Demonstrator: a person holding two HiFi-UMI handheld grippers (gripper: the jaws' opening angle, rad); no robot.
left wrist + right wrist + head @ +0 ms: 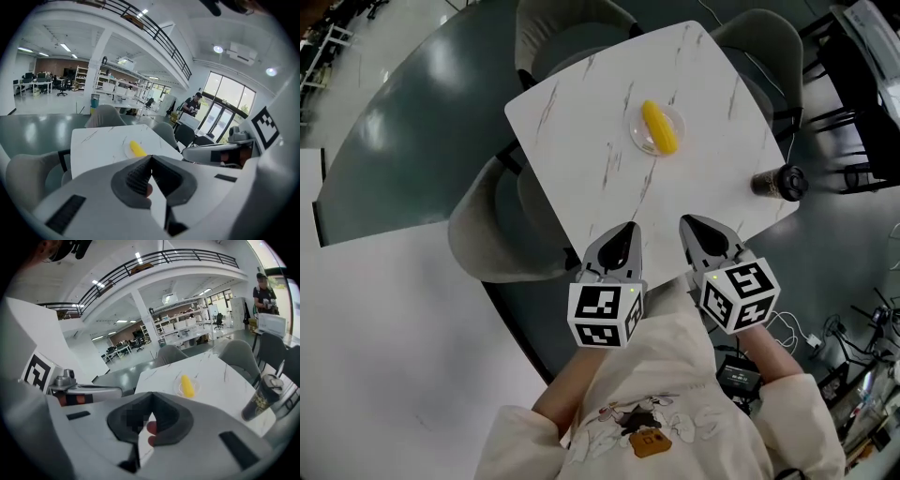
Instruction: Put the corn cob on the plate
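Observation:
A yellow corn cob (pixel 659 127) lies on a small clear plate (pixel 638 138) on the white marble table (pixel 581 159). The cob (pixel 137 149) and plate show far ahead in the left gripper view, and again the cob (pixel 188 386) in the right gripper view. My left gripper (pixel 627 232) and right gripper (pixel 687 224) hang side by side over the table's near edge, well short of the plate. Both have their jaws shut with nothing between them.
A dark cup with a lid (pixel 781 183) stands near the table's right corner. Grey chairs (pixel 492 230) ring the table. A cable and a black box (pixel 739 376) lie on the floor at the lower right.

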